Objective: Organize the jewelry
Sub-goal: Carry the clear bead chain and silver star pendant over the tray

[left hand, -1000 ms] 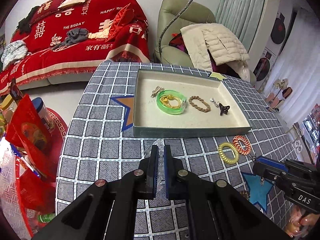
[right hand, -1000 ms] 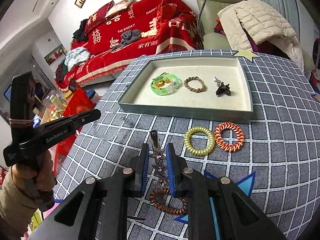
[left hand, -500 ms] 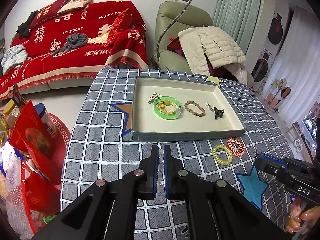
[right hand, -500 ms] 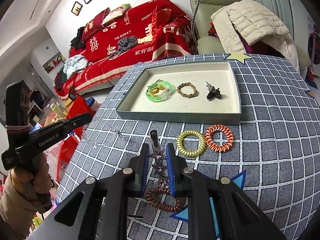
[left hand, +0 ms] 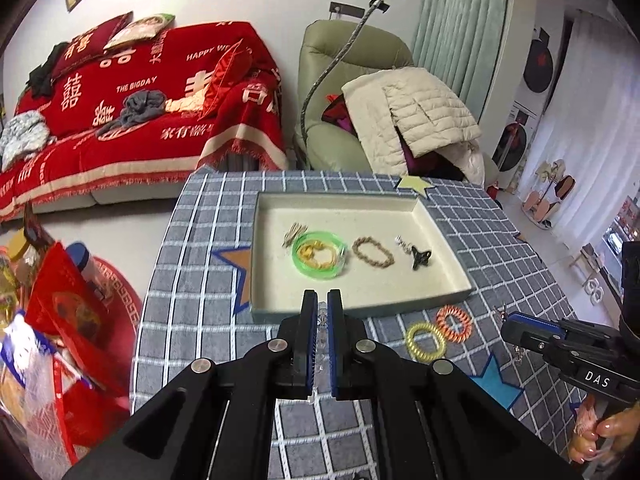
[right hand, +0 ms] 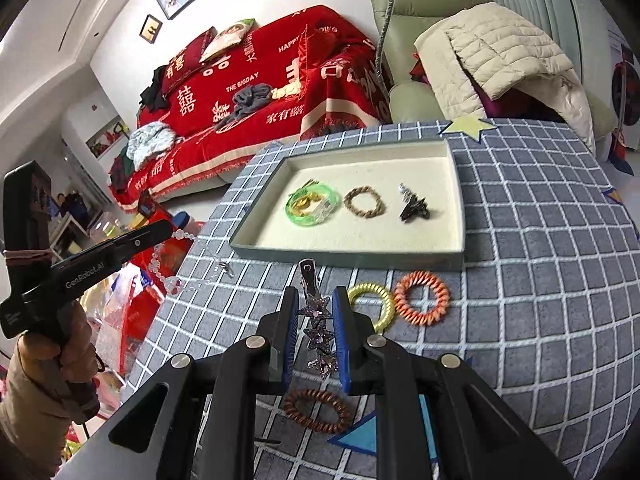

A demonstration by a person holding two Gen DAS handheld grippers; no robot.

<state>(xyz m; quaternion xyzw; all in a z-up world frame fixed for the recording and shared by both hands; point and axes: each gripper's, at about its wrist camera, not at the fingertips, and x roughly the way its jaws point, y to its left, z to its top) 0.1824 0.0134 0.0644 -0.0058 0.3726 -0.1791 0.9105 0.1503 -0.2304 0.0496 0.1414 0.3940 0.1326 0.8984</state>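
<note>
1. The left gripper (left hand: pixel 321 312), held above a grey checked surface (left hand: pixel 192 280), has its jaws closed on a clear beaded bracelet (left hand: pixel 320 344); in the right wrist view the beads (right hand: pixel 164 272) hang in a loop below the gripper's tip, off the left edge of the surface.

2. The right gripper (right hand: pixel 316 312) has its jaws pressed narrowly on a star-studded hair clip (right hand: pixel 316 320), whose metal end points toward the tray.

3. A shallow tray (left hand: pixel 360 308) with a cream lining sits in the middle of the surface, its near wall just beyond the left gripper's fingertips in that view.

4. Inside the tray, from left to right, lie a green bangle (left hand: pixel 319 254) with a yellow piece within its ring, a brown braided bracelet (left hand: pixel 373 252) and a small dark clip (left hand: pixel 421 258).

5. A yellow coil hair tie (right hand: pixel 370 304) and an orange coil hair tie (right hand: pixel 421 298) lie side by side on the surface, touching, just in front of the tray's near wall.

6. A brown coil hair tie (right hand: pixel 318 410) lies on the surface beneath the right gripper.

7. A hand (right hand: pixel 64 344) grips the left gripper's handle at the left edge of the right wrist view; fingers (left hand: pixel 600 436) of the other hand show at the lower right of the left wrist view.

8. Behind the surface stand a sofa with a red throw (left hand: pixel 132 112) and a green armchair (left hand: pixel 340 92) draped with a cream padded jacket (left hand: pixel 416 116).
</note>
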